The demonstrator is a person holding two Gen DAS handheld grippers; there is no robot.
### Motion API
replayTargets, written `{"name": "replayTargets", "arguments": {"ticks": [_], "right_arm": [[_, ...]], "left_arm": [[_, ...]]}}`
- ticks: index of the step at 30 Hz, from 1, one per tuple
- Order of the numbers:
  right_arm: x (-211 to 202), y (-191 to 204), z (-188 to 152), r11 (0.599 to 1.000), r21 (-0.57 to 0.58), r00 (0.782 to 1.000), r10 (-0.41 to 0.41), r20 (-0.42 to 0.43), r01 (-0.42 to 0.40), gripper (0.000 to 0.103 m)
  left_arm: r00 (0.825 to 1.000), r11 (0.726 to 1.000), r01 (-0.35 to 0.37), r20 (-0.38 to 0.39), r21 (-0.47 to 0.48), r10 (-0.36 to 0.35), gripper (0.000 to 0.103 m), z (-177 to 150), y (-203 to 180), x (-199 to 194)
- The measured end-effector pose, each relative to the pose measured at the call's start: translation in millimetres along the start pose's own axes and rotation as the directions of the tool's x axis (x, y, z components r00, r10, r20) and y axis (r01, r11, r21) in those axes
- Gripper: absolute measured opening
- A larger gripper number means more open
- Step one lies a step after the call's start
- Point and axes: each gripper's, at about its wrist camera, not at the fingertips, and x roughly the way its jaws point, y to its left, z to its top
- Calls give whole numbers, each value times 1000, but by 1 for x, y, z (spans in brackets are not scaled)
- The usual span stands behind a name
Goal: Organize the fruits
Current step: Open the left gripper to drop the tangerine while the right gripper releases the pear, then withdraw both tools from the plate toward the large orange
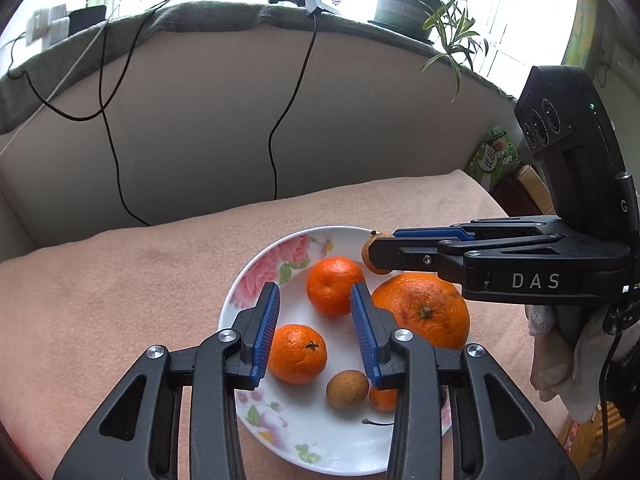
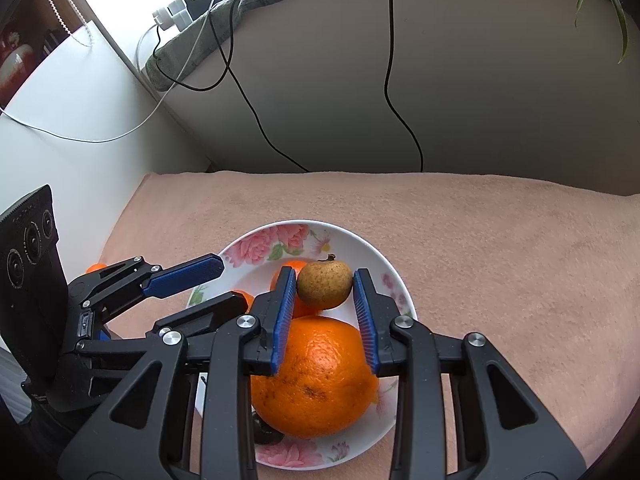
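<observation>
A white floral plate (image 1: 256, 276) (image 2: 360, 248) on a pink blanket holds a large orange (image 1: 424, 312) (image 2: 316, 376), two tangerines (image 1: 334, 284) (image 1: 298, 354), a small brown fruit (image 1: 347, 389) and a tiny orange fruit (image 1: 383, 398). My left gripper (image 1: 316, 292) (image 2: 222, 280) is open and empty above the plate, over the tangerines. My right gripper (image 2: 324, 280) (image 1: 382, 246) is shut on a small brown fruit (image 2: 325, 284) (image 1: 370, 258) and holds it above the plate's far side, over the large orange.
The pink blanket (image 1: 120, 288) covers the surface. A padded backrest (image 1: 200, 120) with hanging black cables (image 1: 276, 136) stands behind. A potted plant (image 1: 416, 4) sits on the sill. Boxes (image 1: 496, 156) stand at the right. A white cabinet (image 2: 80, 132) stands at the left.
</observation>
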Motion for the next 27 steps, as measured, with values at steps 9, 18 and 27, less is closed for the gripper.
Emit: {"name": "replayTargets", "arguments": {"ticks": [9, 18, 27], "right_arm": [[-5, 3, -4, 1000, -1, 1000, -2, 12, 2, 49], [-23, 13, -8, 1000, -9, 999, -5, 48, 5, 59], [-44, 30, -15, 999, -19, 995, -28, 91, 30, 70]], "left_arm": [[1000, 1000, -9, 20, -5, 9, 36, -6, 1, -13], [999, 1000, -17, 47, -1, 17, 37, -12, 1, -32], [994, 999, -43, 104, -1, 42, 58, -23, 2, -64]]}}
